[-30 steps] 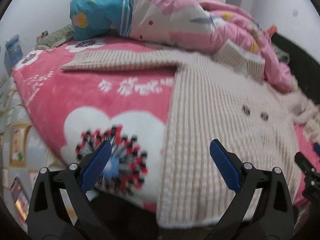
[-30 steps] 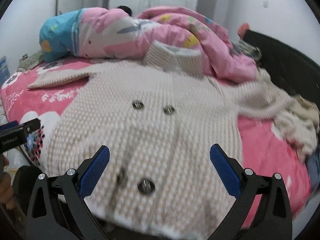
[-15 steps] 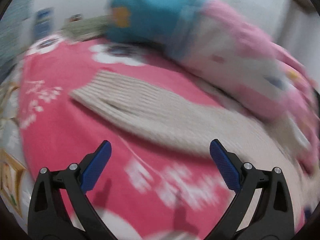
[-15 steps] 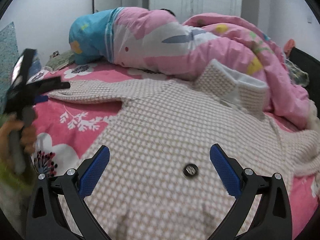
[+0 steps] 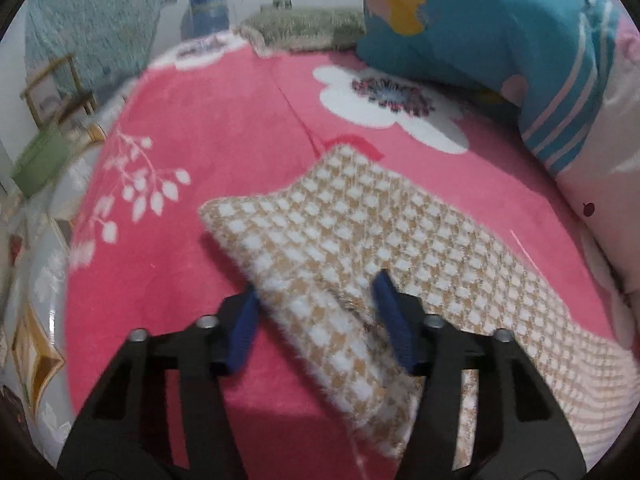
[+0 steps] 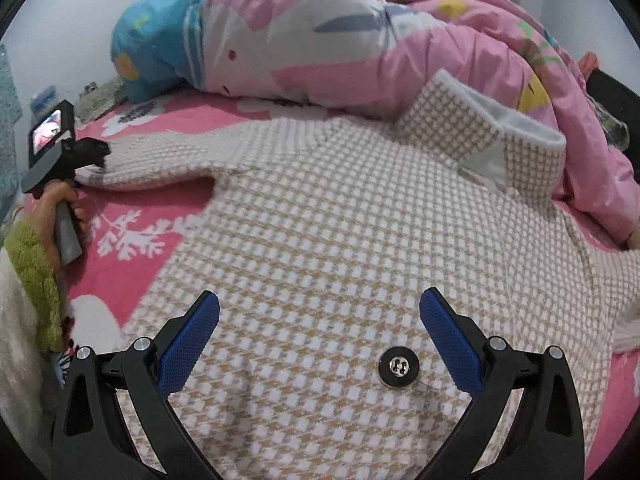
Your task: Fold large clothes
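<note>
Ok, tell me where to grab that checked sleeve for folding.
Pinch the sleeve near its cuff, across its width, coming from the near side, as the left gripper does. It lies flat and outstretched, so that free end likely swings over the coat body.

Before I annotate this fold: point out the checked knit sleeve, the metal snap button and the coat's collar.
checked knit sleeve (image 5: 344,232), left wrist view, cuff end.
metal snap button (image 6: 399,367), right wrist view, centre.
collar (image 6: 472,120), right wrist view, outer face.

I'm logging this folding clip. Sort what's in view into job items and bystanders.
Job: houndstooth coat; its sleeve, between the closing left gripper fingers; open right gripper over the coat front.

Lying about: pink quilt, blue pillow, pink floral blanket, green crate.
</note>
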`<state>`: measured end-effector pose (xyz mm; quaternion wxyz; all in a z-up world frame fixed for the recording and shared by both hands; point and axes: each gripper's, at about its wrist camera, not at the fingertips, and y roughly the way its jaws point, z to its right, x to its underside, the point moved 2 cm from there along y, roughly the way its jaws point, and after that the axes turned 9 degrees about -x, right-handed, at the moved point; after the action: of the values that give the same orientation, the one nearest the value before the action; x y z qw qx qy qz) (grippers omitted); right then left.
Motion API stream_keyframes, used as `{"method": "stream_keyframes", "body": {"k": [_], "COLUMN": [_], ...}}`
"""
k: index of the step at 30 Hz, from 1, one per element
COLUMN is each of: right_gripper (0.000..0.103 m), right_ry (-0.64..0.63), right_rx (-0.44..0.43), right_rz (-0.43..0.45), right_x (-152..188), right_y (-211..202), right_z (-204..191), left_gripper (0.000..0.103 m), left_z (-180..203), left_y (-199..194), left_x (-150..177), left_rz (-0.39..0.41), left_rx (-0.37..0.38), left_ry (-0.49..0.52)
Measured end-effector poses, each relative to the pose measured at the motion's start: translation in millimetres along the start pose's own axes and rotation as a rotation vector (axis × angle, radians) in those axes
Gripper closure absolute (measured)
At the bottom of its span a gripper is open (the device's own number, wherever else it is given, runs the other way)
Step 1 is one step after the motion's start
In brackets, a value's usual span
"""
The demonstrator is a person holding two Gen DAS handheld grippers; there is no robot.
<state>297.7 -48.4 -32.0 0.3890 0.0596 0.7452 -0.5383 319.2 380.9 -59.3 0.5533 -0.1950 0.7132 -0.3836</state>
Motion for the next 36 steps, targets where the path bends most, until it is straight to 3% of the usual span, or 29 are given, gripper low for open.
{"method": "stream_keyframes", "body": {"k": [3,6,9,15,18,19,22,25,27,28,30,33,36], "right_gripper": [0.005,0.005,0.005,0.005,0.005,0.005,0.005,0.005,0.005,0.005,0.005,0.005,0.005], "right_ry": [0.013,0.012,0.021,0.101,0.13,0.14,0.177,0.228,0.26,0.269,0.287,0.303,0.293], "right_rx": [0.014,0.035,0.058,0.089,0.128,0.143,0.185,0.196,0.178,0.164,0.126,0.083,0.071], "right_rz": [0.007,0.016,0.043,0.076,0.083,0.085,0.079,0.049,0.015,-0.004,-0.041,-0.074,-0.078], "right_x": [3.6,7.6,10.2,22.2,32.4,36.4,48.7,63.7,73.5,76.6,84.7,94.3,97.1], "right_y": [-5.9,-15.6,-28.5,-56.0,-71.0,-75.8,-85.2,-84.1,-75.9,-71.0,-57.8,-41.2,-33.1], "right_z": [1.1,1.6,5.6,29.3,45.7,52.2,73.2,98.0,111.5,116.4,124.1,132.7,136.1], "left_gripper": [0.08,0.085,0.087,0.088,0.088,0.088,0.088,0.087,0.081,0.076,0.05,0.035,0.031], "left_z": [1.2,8.3,19.1,54.5,80.2,94.2,126.1,151.0,162.2,162.6,152.0,128.5,108.7], "left_y": [-12.8,-32.4,-78.1,-215.9,-273.4,-294.2,-319.1,-309.1,-292.7,-284.9,-282.5,-293.9,-300.2], "left_x": [-0.7,-4.8,-5.7,18.9,50.5,69.3,121.4,170.3,198.7,204.0,212.8,206.2,195.6], "left_rz": [0.051,0.103,0.204,0.452,0.49,0.468,0.366,0.206,0.085,0.051,0.032,0.068,0.07], "left_rx": [0.023,0.077,0.16,0.408,0.562,0.652,0.812,0.875,0.889,0.89,0.928,0.986,1.004], "left_ry": [0.011,0.035,0.102,0.261,0.369,0.438,0.613,0.766,0.847,0.864,0.852,0.822,0.799]}}
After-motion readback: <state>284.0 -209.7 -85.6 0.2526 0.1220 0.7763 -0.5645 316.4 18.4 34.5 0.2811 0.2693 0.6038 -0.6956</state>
